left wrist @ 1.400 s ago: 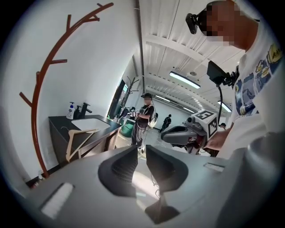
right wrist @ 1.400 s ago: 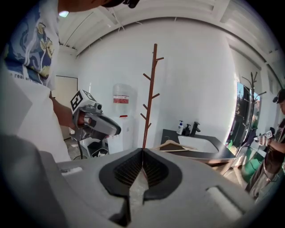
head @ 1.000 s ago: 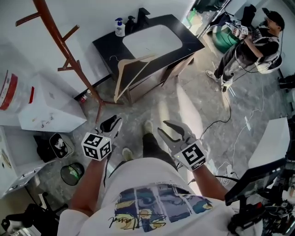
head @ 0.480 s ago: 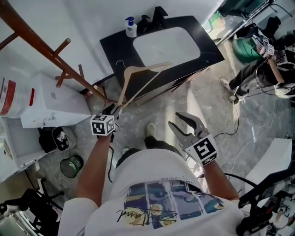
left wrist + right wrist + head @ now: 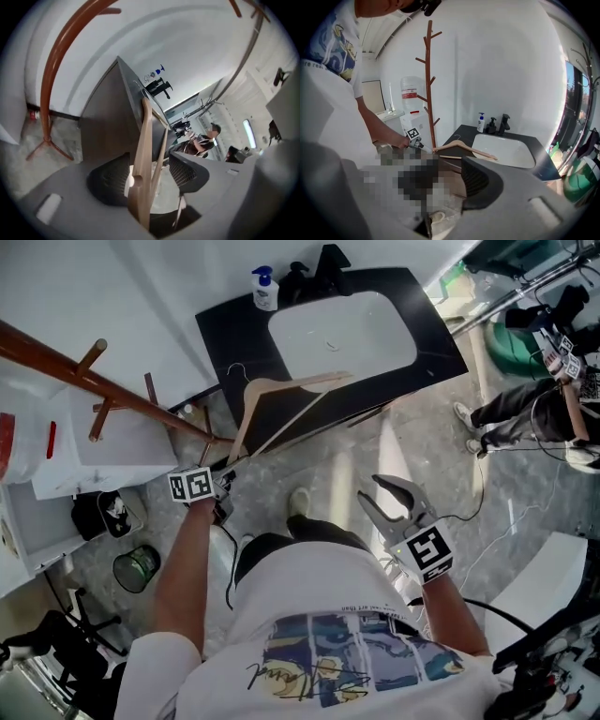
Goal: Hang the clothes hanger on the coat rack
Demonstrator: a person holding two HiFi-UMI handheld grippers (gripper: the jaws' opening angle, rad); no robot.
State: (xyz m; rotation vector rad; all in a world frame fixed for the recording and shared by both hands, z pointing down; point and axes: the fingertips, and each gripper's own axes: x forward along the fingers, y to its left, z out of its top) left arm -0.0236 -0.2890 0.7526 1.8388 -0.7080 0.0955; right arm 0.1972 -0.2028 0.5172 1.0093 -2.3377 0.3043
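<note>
By the black vanity point(image 5: 234, 334), jaws of the left gripper point(image 5: 150, 161) have just been opening wide, end of the hanger point(image 5: 144, 140) loose between them.

The left gripper point(image 5: 223, 482) has reached the clothes hanger point(image 5: 145, 140), its fingers point(image 5: 108, 180) just opening around the hanger's end.

Left tool point(image 5: 223, 482) jaws just opened, hanger point(image 5: 291, 382) end between; right tool point(image 5: 368, 487) jaws just opened, empty.

Coat rack point(image 5: 131, 395) top cut off at frame edge, right tool point(image 5: 440, 173) — one jaw mosaic-blurred (other visible)
</note>
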